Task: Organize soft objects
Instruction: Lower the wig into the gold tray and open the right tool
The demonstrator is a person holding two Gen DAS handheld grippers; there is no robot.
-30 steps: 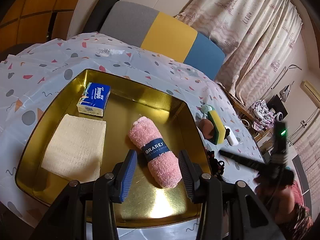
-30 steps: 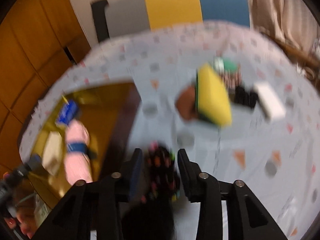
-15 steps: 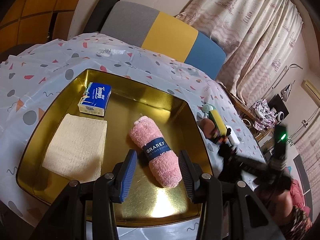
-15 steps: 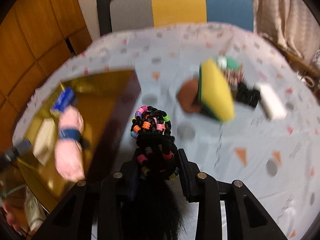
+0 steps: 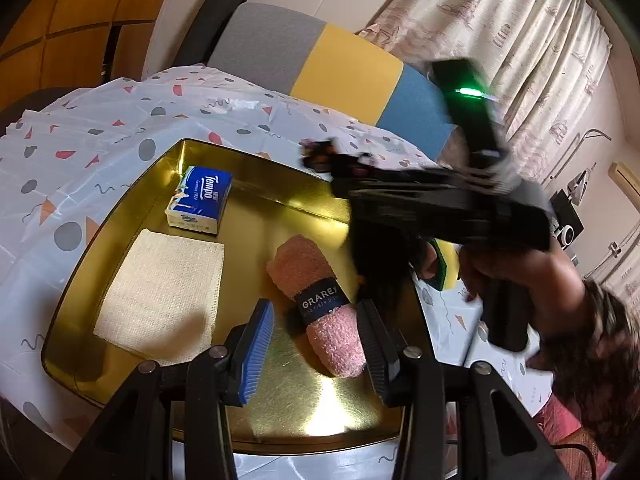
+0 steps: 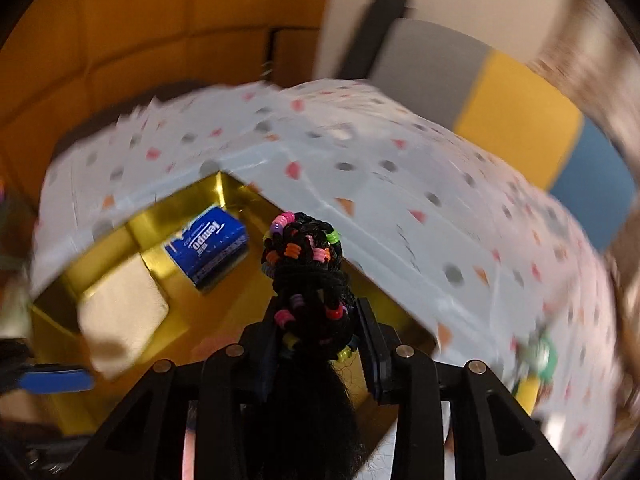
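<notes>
A gold tray (image 5: 256, 158) holds a pink rolled towel (image 5: 304, 268), a blue tissue pack (image 5: 202, 200) and a folded cream cloth (image 5: 160, 296). My left gripper (image 5: 314, 312) hovers open, one finger on either side of the towel's near end, neither pad pressing. My right gripper (image 6: 316, 312) is shut on a black hair bundle with coloured beads (image 6: 308, 256), its dark tail hanging below. In the left wrist view the blurred right gripper (image 5: 348, 176) carries the bundle (image 5: 320, 154) above the tray's far right corner. The right wrist view shows the tissue pack (image 6: 210, 246) and cloth (image 6: 120, 312) below.
The tray sits on a white patterned tablecloth (image 5: 100, 132). A yellow-and-green sponge (image 5: 446, 264) lies right of the tray, partly behind a person's hand (image 5: 520, 280). A grey, yellow and blue chair back (image 5: 344, 64) stands behind the table, with curtains at the right.
The right gripper has lifted the beaded bundle off the tablecloth, swung left over the tray and rolled. The left gripper and the things in the tray have not moved.
</notes>
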